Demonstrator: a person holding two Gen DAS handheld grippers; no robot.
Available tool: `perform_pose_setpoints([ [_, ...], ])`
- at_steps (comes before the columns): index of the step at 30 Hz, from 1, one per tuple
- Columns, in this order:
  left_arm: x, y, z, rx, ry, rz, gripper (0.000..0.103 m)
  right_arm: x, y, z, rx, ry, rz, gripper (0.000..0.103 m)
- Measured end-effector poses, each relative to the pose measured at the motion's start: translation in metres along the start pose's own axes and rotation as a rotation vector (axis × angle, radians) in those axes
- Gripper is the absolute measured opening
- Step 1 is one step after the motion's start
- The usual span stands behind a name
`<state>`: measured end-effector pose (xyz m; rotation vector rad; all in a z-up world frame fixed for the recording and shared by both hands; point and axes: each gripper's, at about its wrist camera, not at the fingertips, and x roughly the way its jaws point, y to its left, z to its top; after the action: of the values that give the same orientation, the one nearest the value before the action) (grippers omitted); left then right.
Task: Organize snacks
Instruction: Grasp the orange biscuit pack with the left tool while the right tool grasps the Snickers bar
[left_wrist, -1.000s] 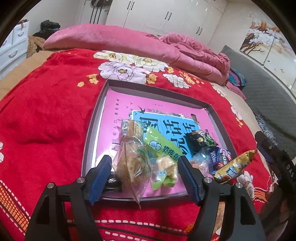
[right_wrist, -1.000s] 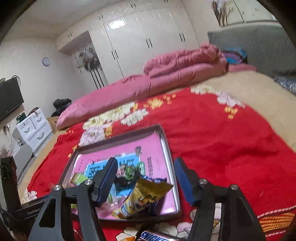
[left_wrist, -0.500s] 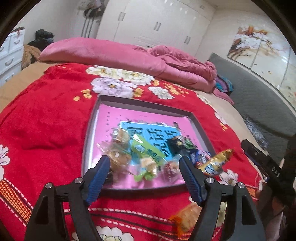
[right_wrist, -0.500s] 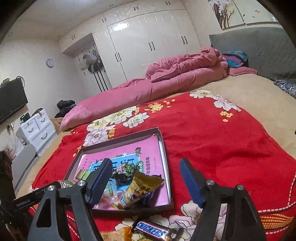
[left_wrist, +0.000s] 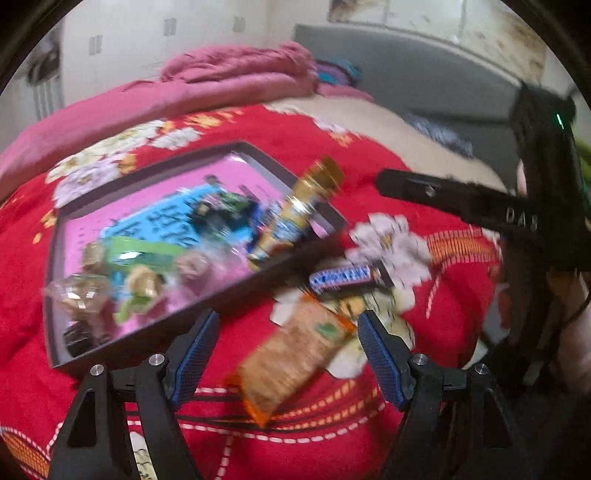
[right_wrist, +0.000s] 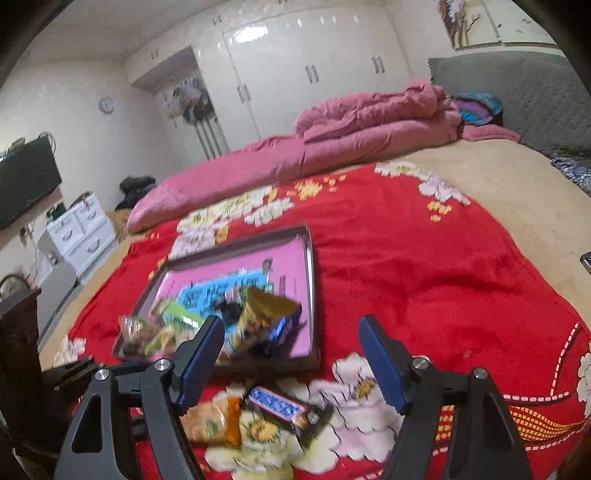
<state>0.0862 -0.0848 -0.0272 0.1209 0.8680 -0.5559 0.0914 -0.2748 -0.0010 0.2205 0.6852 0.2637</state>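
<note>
A dark tray (left_wrist: 147, 168) with a pink liner lies on the red blanket and holds several snack packets; it also shows in the right wrist view (right_wrist: 310, 258). A gold packet (left_wrist: 295, 218) leans over its near right rim. Outside the tray lie a Snickers bar (left_wrist: 343, 277) and an orange-brown packet (left_wrist: 291, 354); both also show in the right wrist view, the bar (right_wrist: 279, 406) and the packet (right_wrist: 208, 421). My left gripper (left_wrist: 288, 354) is open and empty, with the orange packet between its fingers. My right gripper (right_wrist: 291, 354) is open and empty above the Snickers bar.
The red flowered blanket (right_wrist: 424, 266) covers the bed. A pink quilt (right_wrist: 332, 144) lies rolled at the far side. A grey headboard (right_wrist: 517, 96) stands at the right. White drawers (right_wrist: 81, 229) and a television (right_wrist: 26, 177) are at the left.
My left gripper has swung right, from facing the tray to over the orange packet outside it. My right gripper has drawn back and up. Both stay open.
</note>
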Motion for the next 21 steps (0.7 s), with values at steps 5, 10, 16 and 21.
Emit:
perform_pose_setpoints([
  [5,0.017,-0.010,-0.005,0.056,0.069,0.005,0.078,0.020,-0.006,-0.011,-0.028,0.138,0.010,0.075],
  [10,0.027,-0.005,-0.005,0.038,0.101,0.015,0.078,0.041,-0.001,-0.021,-0.099,0.247,0.041,0.075],
  [16,0.037,0.008,-0.006,-0.026,0.132,0.002,0.078,0.056,0.011,-0.028,-0.229,0.295,0.049,0.075],
  [21,0.043,0.012,-0.011,-0.034,0.165,-0.005,0.078,0.073,0.018,-0.036,-0.300,0.349,0.057,0.074],
])
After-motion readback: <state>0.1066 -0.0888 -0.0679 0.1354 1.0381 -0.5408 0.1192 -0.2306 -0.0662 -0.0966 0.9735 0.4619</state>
